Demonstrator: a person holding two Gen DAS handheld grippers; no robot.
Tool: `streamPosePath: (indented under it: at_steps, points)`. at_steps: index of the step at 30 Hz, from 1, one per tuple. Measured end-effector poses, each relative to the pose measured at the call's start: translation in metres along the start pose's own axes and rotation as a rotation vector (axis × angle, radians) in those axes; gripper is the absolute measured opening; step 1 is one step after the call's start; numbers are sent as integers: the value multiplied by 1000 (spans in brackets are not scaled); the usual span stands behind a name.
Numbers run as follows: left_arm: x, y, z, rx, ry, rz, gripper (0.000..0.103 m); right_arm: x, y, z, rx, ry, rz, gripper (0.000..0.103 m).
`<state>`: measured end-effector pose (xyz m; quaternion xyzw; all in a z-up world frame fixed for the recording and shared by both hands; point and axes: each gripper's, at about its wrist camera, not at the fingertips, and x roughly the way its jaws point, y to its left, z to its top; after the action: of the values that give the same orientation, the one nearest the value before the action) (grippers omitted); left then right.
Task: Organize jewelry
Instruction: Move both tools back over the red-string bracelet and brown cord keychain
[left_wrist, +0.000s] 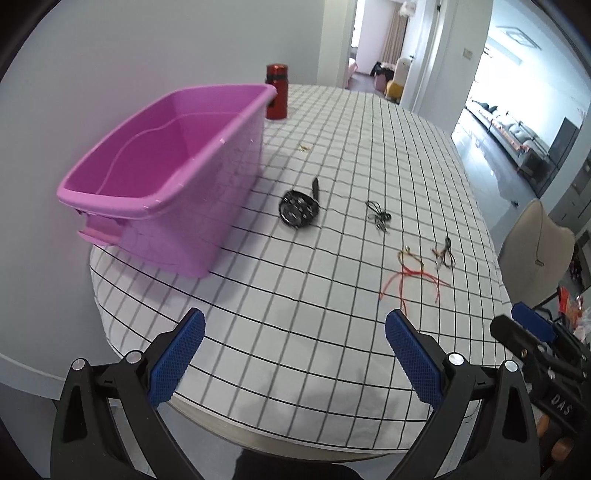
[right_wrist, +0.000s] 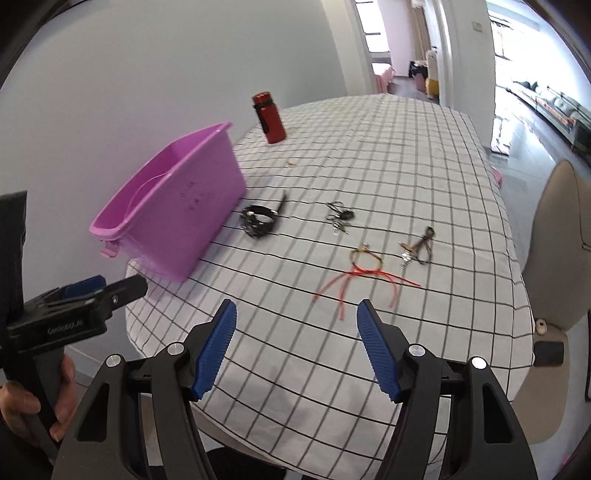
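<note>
Two tools hang over the near edge of the counter, both tilted down toward its checked cloth and both with jaws apart and nothing between them: the left tool wide open, the right tool open a little less. None of the jewelry has been picked up, and the pink bin at the left of the counter looks empty, so by my reading the job is only at its approach step. The pieces lie loose on the cloth to the right of the bin: a black watch just beside the bin's wall, a small dark chain further right, then a red cord bracelet and a dark cord piece nearest the right tool. A tiny gold item sits farther back, near a red bottle. The next move likely calls for lowering one tool onto a single piece and pinching flat against the cloth, since the cords are thin and limp. In the right wrist view a hand grips the left tool's handle
</note>
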<state>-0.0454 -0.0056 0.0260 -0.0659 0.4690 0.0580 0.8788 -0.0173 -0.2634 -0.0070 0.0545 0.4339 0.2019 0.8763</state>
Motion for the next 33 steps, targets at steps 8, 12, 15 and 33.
streamPosePath:
  at_steps: [8, 12, 15, 33]
  points:
    - [40, -29, 11, 56, 8, -25, 96, 17, -38, 10, 60, -14, -96, 65]
    - [63, -43, 15, 65, 24, -54, 96, 31, -61, 14, 84, -13, -161, 65]
    - [81, -59, 14, 86, 39, -59, 96, 43, -84, 16, 116, -18, -182, 65]
    - [177, -149, -13, -59, -5, 93, 96, 149, -183, 39, -79, 48, -29, 65]
